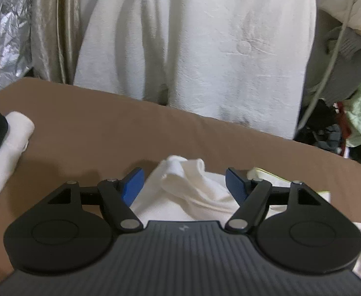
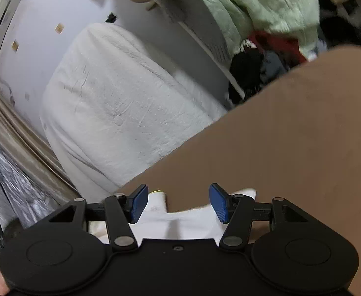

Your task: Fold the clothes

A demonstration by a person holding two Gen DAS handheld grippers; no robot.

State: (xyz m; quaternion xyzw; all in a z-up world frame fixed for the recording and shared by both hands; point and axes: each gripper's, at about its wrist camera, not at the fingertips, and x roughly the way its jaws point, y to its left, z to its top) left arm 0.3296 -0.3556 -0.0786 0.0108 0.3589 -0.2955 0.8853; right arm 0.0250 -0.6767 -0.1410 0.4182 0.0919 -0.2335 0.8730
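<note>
Both grippers, left gripper (image 1: pixel 184 185) and right gripper (image 2: pixel 179 202), hang low in frame with fingers spread and gripping nothing, the white garment (image 1: pixel 187 197) bunched on the brown counter (image 1: pixel 106 128), so regrasping an edge looks next.

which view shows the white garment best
Left wrist: the white garment lies bunched on the brown cloth, its folds clear between the open jaws. Right wrist shows only a blurred strip of it, mostly hidden behind the gripper.
</note>
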